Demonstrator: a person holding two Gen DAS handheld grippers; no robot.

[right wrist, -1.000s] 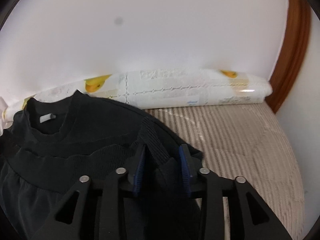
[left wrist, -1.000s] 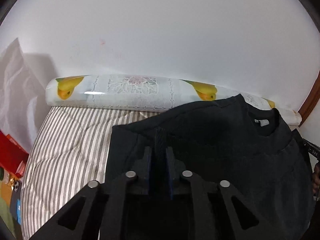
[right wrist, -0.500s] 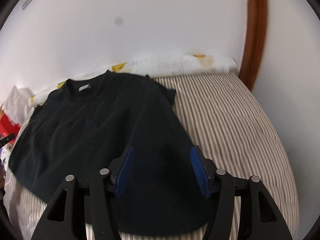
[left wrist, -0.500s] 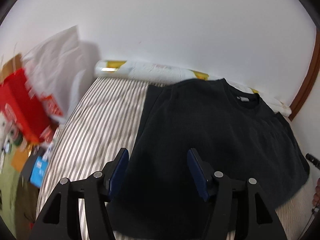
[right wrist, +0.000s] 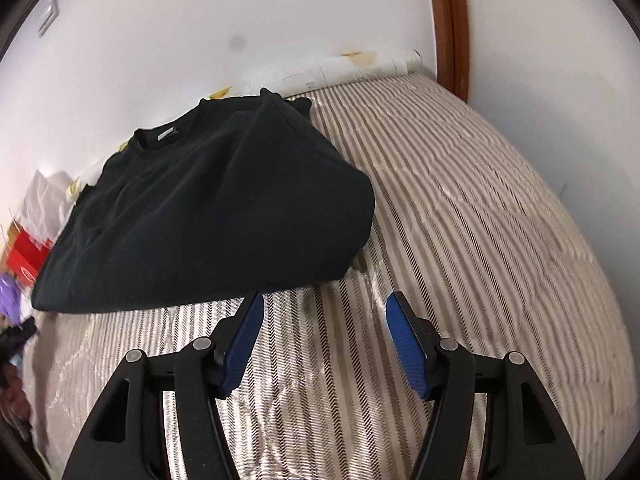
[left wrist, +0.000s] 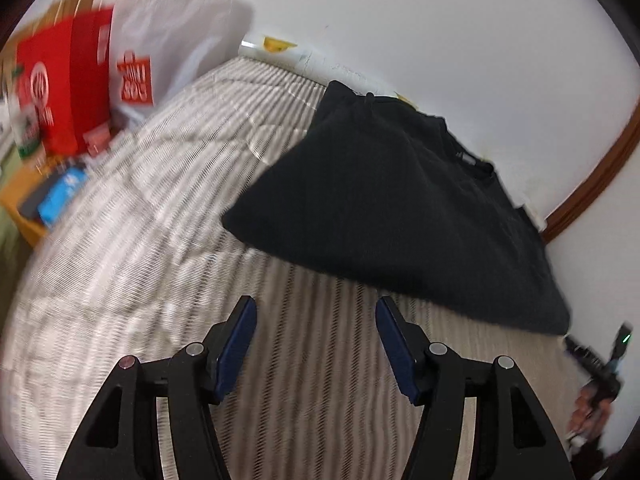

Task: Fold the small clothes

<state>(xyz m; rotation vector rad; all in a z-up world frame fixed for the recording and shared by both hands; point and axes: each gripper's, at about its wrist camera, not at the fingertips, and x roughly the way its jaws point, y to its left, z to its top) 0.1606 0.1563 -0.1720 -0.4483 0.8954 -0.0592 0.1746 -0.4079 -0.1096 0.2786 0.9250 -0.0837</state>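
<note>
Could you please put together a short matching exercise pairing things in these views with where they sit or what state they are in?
Things:
1. black shirt
2. left gripper
3. red bag
4. rolled patterned mat

States or places:
A. against the wall at the far edge of the bed
B. open, holding nothing
C. lying on the striped cover
D. beside the bed, next to a white bag

Pairs: 1-C, 2-B, 3-D, 4-A

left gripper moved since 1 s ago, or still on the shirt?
Yes. The left gripper let go and backed off the black shirt; jaws open over the striped mattress, shirt hem now ahead.
</note>
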